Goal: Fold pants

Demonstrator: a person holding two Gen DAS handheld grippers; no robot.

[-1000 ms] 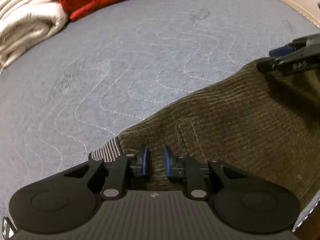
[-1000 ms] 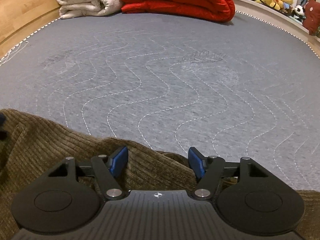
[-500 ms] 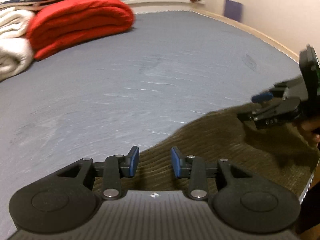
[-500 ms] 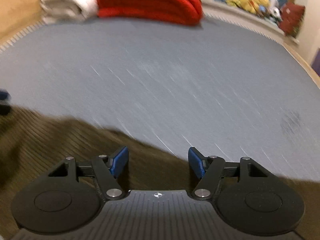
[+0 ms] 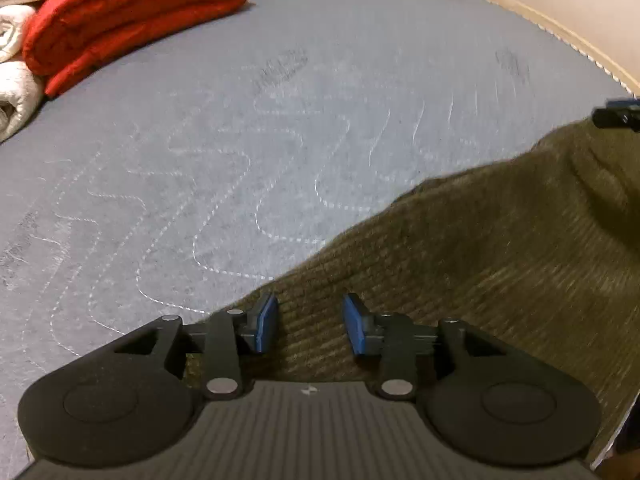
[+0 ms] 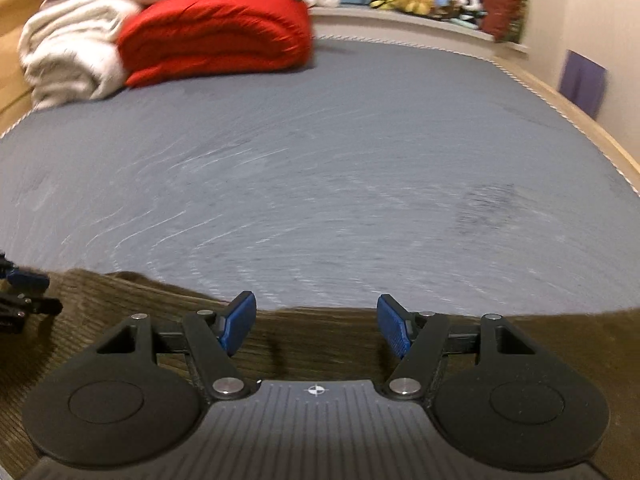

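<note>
soft corduroy pants on the bed, both hand-held grippers parted above the cloth

the pants (image 5: pixel 460 264) look thick, limp and fairly heavy for cloth, likely to sag and drag on the mattress (image 5: pixel 280 140) rather than slide, so a doubled edge or the waistband is probably the surest place to pinch. the left hand-held gripper (image 5: pixel 310 322) has just been opening; its jaws stand narrowly apart over the near left edge of the fabric, pads not pressing it. the cloth is olive-brown, ribbed, rumpled, lying across the near side of the grey quilted mattress, well apart from the red blanket (image 5: pixel 132 16). the right hand-held gripper (image 6: pixel 316 324) is spread wide over the same garment (image 6: pixel 320 344), gripping nothing.
</note>
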